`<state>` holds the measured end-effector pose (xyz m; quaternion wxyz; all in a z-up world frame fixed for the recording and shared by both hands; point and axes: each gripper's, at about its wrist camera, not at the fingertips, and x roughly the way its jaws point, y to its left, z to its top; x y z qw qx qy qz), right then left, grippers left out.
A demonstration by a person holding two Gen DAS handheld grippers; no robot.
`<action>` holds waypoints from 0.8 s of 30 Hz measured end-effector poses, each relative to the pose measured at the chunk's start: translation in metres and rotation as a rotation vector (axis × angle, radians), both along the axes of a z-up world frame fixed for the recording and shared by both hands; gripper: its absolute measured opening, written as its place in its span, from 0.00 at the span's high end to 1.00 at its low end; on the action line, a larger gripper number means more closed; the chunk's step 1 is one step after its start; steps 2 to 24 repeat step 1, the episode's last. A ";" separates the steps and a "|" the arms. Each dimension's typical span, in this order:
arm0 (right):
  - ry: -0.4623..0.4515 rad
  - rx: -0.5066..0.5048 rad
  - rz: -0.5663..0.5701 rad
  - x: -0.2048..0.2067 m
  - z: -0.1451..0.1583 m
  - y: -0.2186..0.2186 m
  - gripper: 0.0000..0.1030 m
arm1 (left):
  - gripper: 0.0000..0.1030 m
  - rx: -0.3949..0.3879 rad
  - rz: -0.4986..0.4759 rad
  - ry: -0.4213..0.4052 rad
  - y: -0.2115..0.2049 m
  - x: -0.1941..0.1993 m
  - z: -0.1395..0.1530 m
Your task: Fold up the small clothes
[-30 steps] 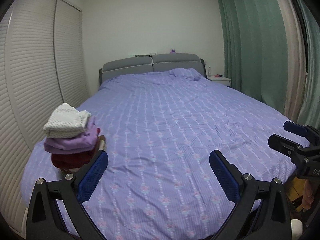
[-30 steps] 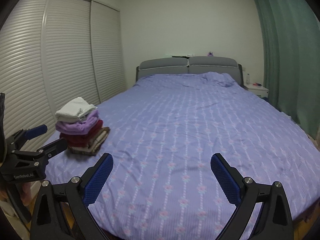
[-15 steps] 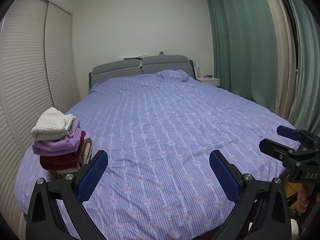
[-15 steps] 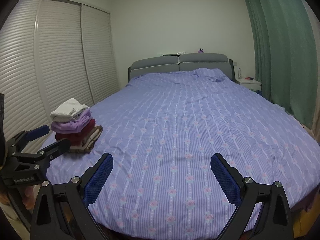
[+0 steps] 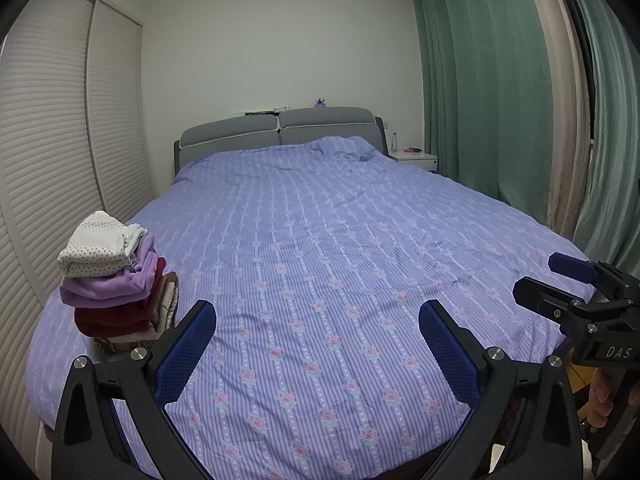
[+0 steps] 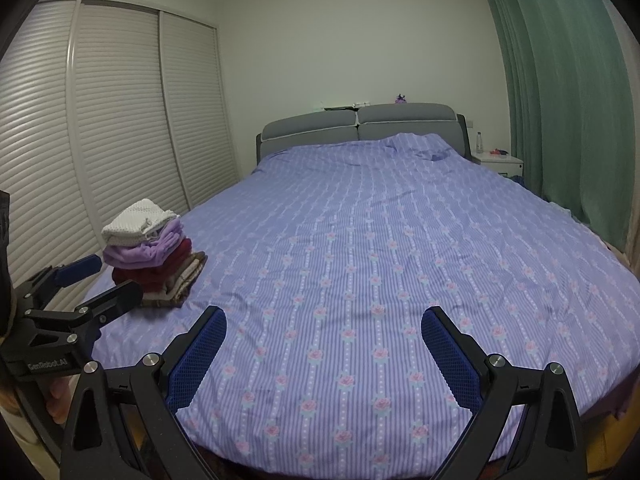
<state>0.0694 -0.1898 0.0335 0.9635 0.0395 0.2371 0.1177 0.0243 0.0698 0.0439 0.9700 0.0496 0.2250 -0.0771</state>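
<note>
A stack of folded small clothes (image 5: 114,280) (image 6: 150,256) stands near the left front corner of the bed: a white dotted piece on top, then lilac, dark red and beige plaid pieces. My left gripper (image 5: 318,344) hovers open over the bed's foot, just right of the stack, holding nothing. My right gripper (image 6: 324,350) is open too, empty, back from the foot edge. Each gripper shows in the other's view: the right gripper (image 5: 560,284) at the right edge, the left gripper (image 6: 92,280) at the left edge beside the stack.
The bed (image 5: 340,240) carries a lilac striped cover with pink flowers. Slatted wardrobe doors (image 6: 120,140) run along the left. Green curtains (image 5: 480,100) hang on the right, with a white nightstand (image 6: 498,160) by the grey headboard (image 5: 280,132).
Both grippers have drawn back from the bed and risen a little, so more of the foot edge shows. The stack of clothes has stayed where it was. Both stay open.
</note>
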 end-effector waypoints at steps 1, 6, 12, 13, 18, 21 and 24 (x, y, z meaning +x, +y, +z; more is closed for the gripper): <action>0.001 0.000 -0.001 0.000 0.000 0.000 0.04 | 0.00 -0.002 0.001 0.000 0.001 0.000 0.000; 0.001 0.000 -0.001 0.000 0.000 0.000 0.04 | 0.00 -0.002 0.001 0.000 0.001 0.000 0.000; 0.001 0.000 -0.001 0.000 0.000 0.000 0.04 | 0.00 -0.002 0.001 0.000 0.001 0.000 0.000; 0.001 0.000 -0.001 0.000 0.000 0.000 0.04 | 0.00 -0.002 0.001 0.000 0.001 0.000 0.000; 0.001 0.000 -0.001 0.000 0.000 0.000 0.04 | 0.00 -0.002 0.001 0.000 0.001 0.000 0.000; 0.001 0.000 -0.001 0.000 0.000 0.000 0.04 | 0.00 -0.002 0.001 0.000 0.001 0.000 0.000; 0.001 0.000 -0.001 0.000 0.000 0.000 0.04 | 0.00 -0.002 0.001 0.000 0.001 0.000 0.000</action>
